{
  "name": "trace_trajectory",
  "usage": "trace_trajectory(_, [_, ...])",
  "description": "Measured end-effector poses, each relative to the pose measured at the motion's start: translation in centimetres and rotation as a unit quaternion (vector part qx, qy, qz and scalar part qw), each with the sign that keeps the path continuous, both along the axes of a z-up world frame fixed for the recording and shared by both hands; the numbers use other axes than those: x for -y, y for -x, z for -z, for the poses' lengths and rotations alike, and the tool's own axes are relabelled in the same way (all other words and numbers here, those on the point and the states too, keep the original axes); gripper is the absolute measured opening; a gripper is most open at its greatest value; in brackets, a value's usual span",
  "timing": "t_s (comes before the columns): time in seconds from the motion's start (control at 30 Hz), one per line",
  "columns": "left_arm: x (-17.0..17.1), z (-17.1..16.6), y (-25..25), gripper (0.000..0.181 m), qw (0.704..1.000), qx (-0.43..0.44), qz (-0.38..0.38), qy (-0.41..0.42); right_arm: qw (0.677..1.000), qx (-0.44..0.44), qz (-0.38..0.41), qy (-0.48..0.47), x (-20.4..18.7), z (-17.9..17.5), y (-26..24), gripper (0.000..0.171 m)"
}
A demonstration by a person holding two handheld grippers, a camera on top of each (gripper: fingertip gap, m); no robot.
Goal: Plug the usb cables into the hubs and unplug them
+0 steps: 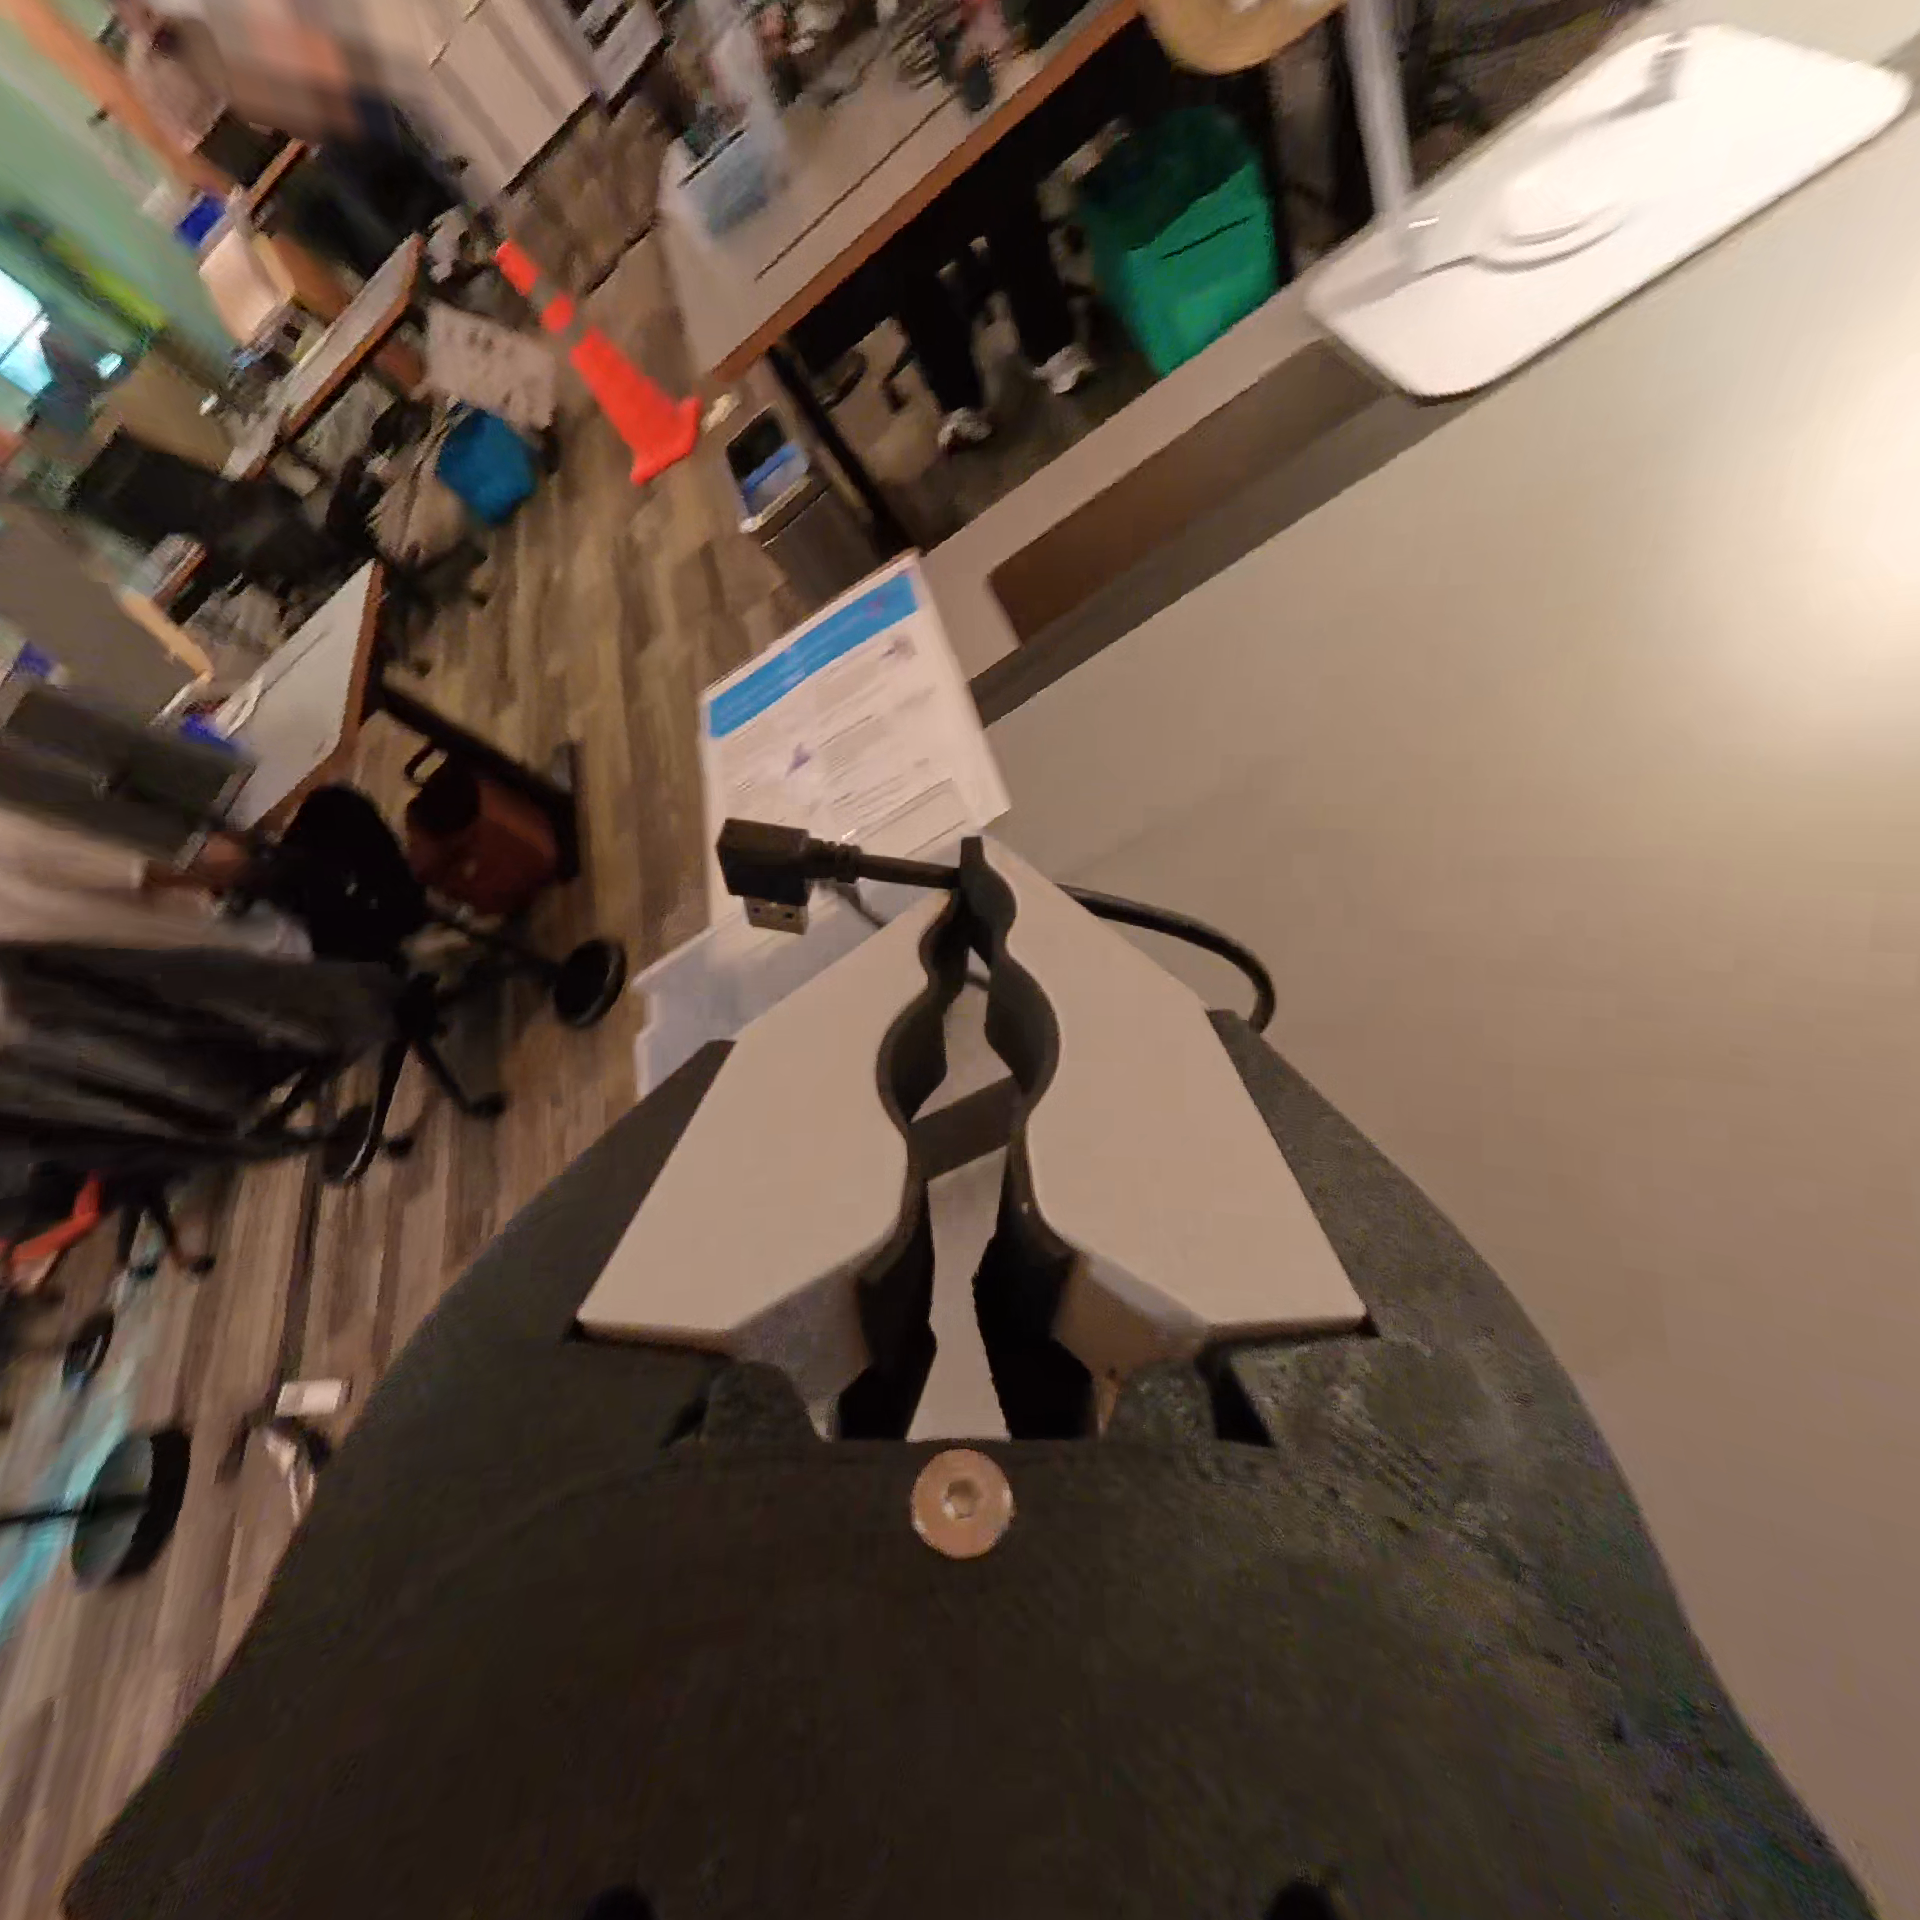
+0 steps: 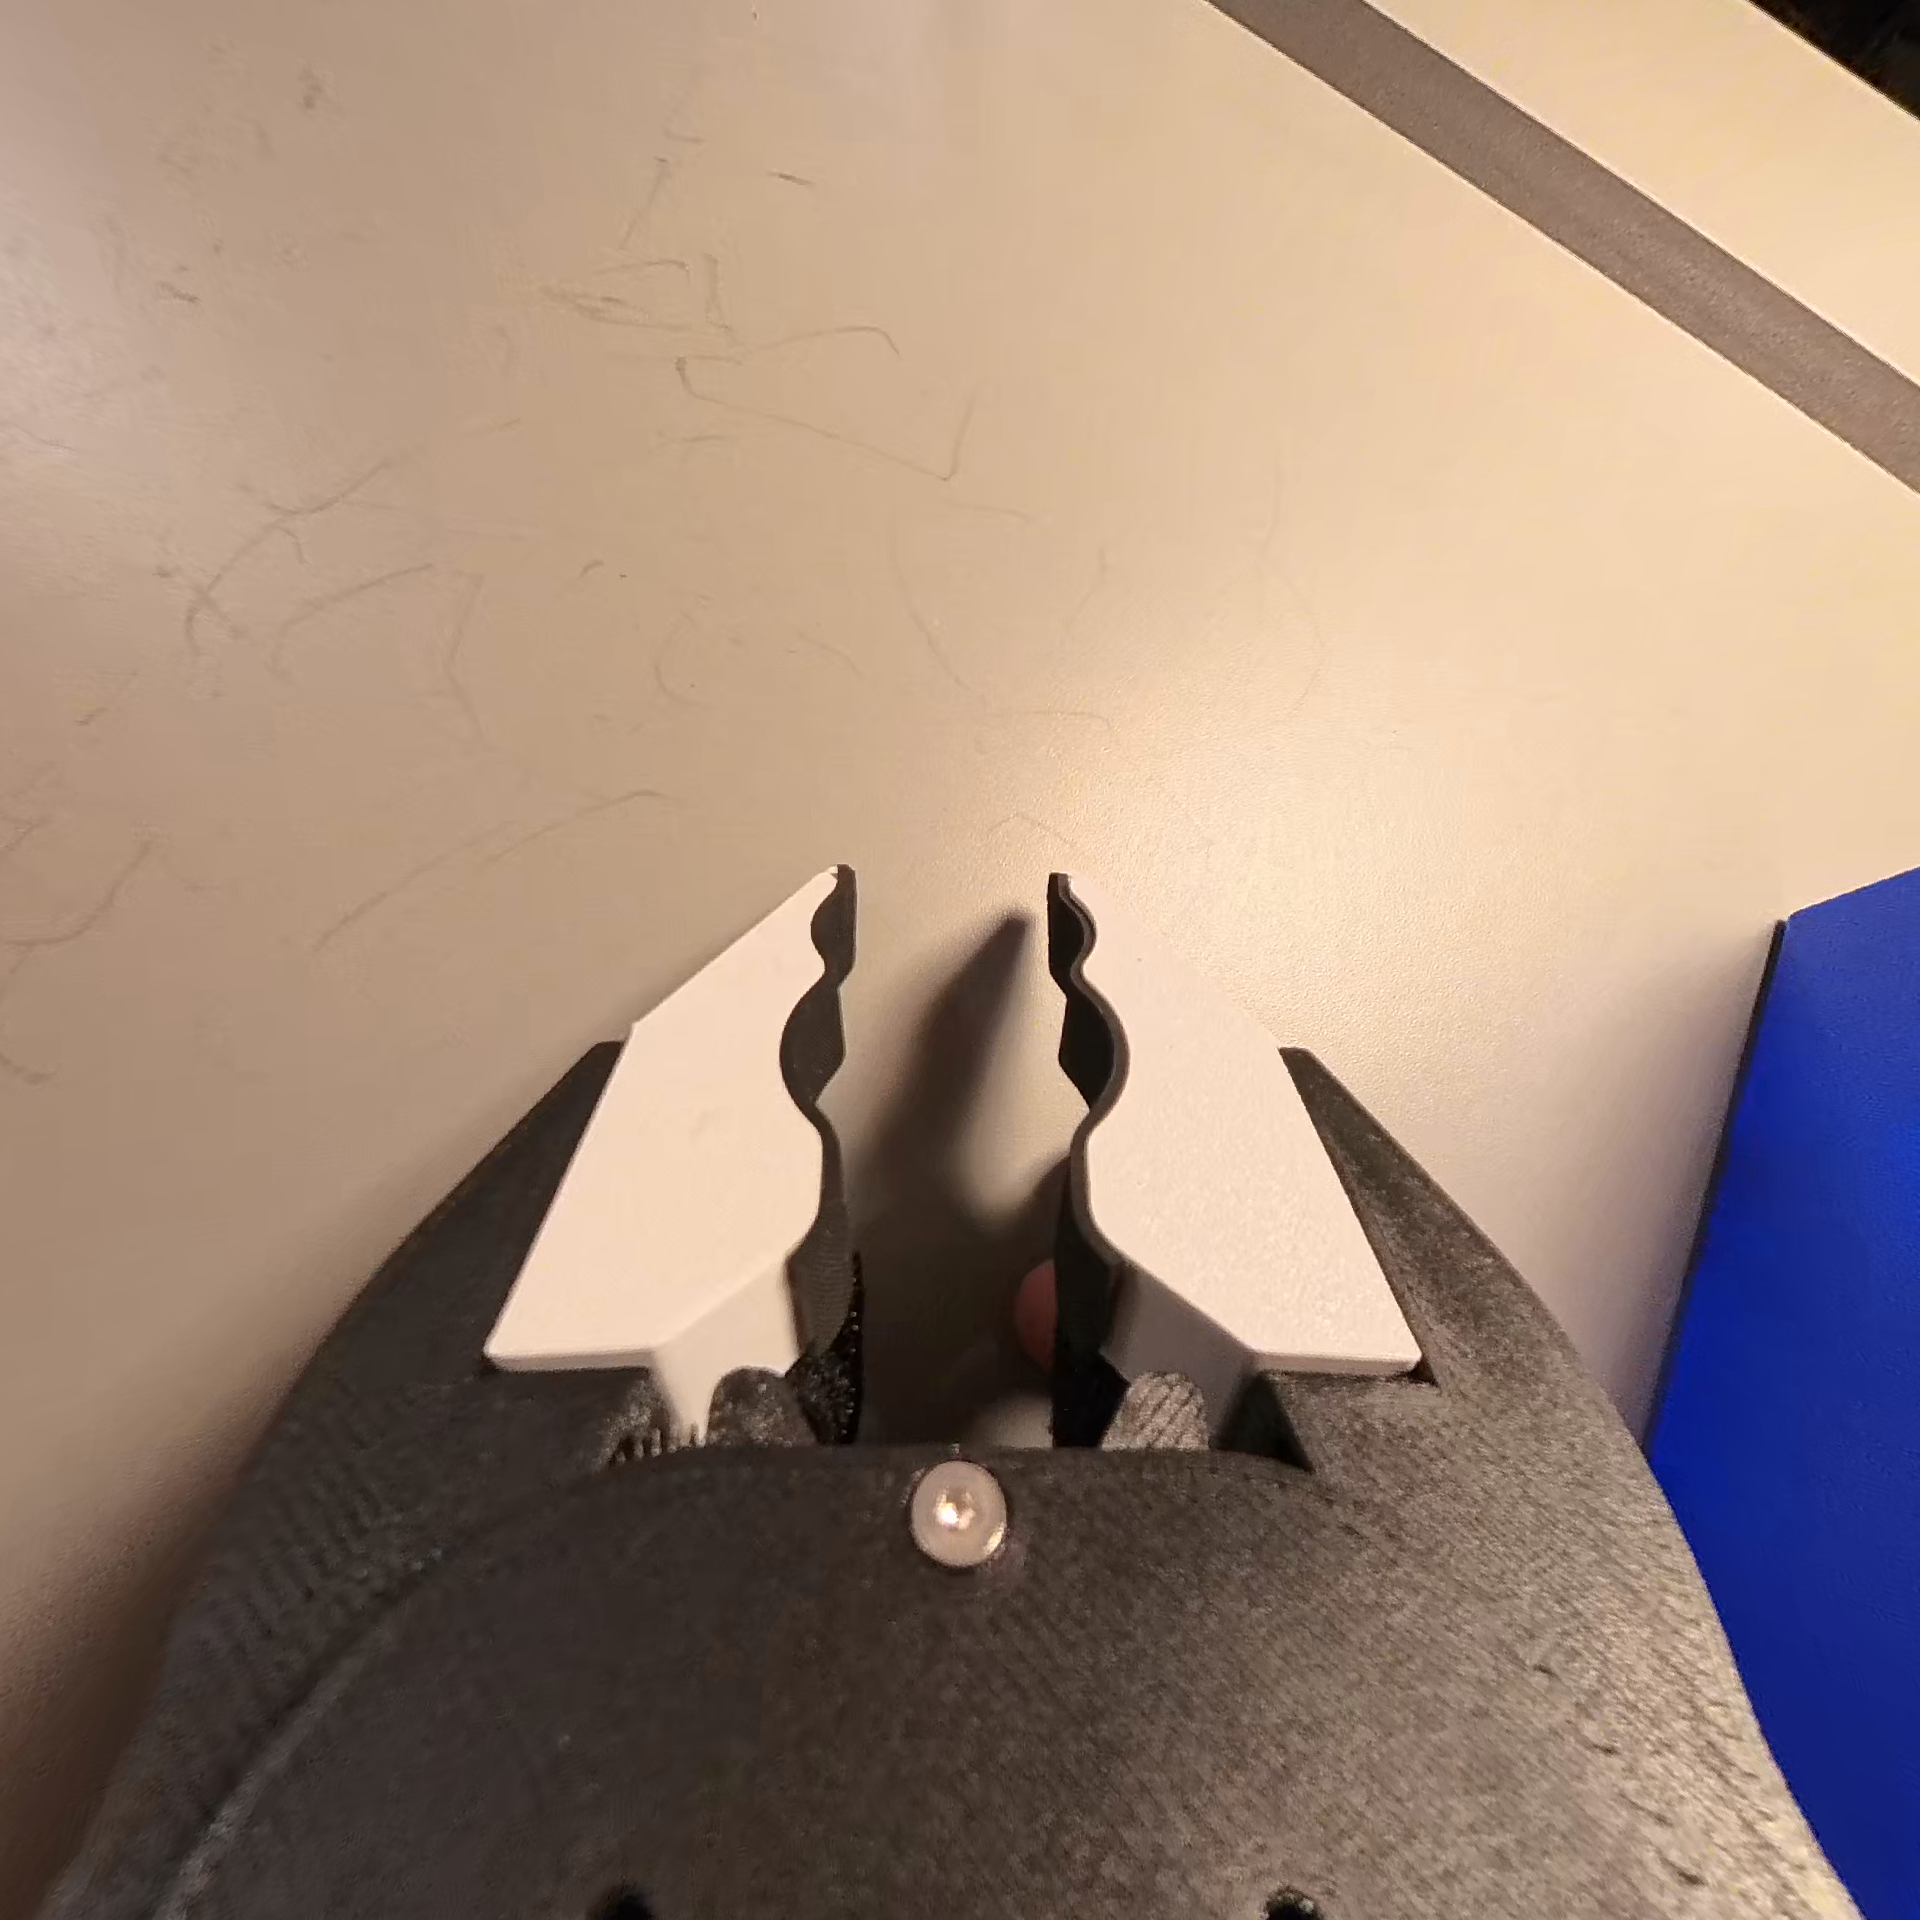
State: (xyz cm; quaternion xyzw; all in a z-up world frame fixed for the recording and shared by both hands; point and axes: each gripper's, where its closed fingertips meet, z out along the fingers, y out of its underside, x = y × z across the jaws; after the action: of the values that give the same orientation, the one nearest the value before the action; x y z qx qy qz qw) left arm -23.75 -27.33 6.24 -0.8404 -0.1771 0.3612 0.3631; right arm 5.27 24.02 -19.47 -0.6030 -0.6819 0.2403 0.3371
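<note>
My left gripper point(image 1: 968, 883) is shut on a black usb cable point(image 1: 894, 869), pinched at the fingertips just behind its strain relief. The cable's right-angle plug point(image 1: 764, 873) sticks out to the left of the tips, metal end pointing down, held in the air past the table edge. The rest of the cable loops away to the right behind the fingers point(image 1: 1195, 935). My right gripper point(image 2: 951, 883) is open and empty, tips close over the scratched beige tabletop point(image 2: 623, 468). No hub shows in either view.
A blue flat object point(image 2: 1808, 1299) lies at the right of the right gripper. In the left wrist view, a white flat lamp base point(image 1: 1600, 197) stands on the table point(image 1: 1558, 935), a printed sheet point(image 1: 842, 717) and a clear bin point(image 1: 707, 987) sit near the plug, and an office with desks, chairs and an orange cone point(image 1: 623, 364) lies beyond. Left tips to right tips: about 65 cm.
</note>
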Motion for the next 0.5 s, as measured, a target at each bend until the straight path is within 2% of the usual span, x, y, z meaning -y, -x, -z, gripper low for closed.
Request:
trace_trajectory(0.2, [-9.6, 5.2, -5.5, 0.003, 0.987, 0.085, 0.139, 0.013, 1.0, -0.001, -0.002, 0.0, 0.1, 0.0, -0.1, 0.038])
trace_trajectory(0.37, [-15.3, 12.9, -11.0, 0.003, 0.944, 0.21, 0.249, 0.054, 1.0, -0.001, -0.003, 0.004, 0.1, 0.0, -0.1, 0.038])
trace_trajectory(0.5, [-19.1, 16.9, -14.2, 0.003, 0.912, 0.27, 0.302, 0.063, 1.0, -0.001, -0.005, 0.004, 0.1, 0.0, -0.1, 0.038])
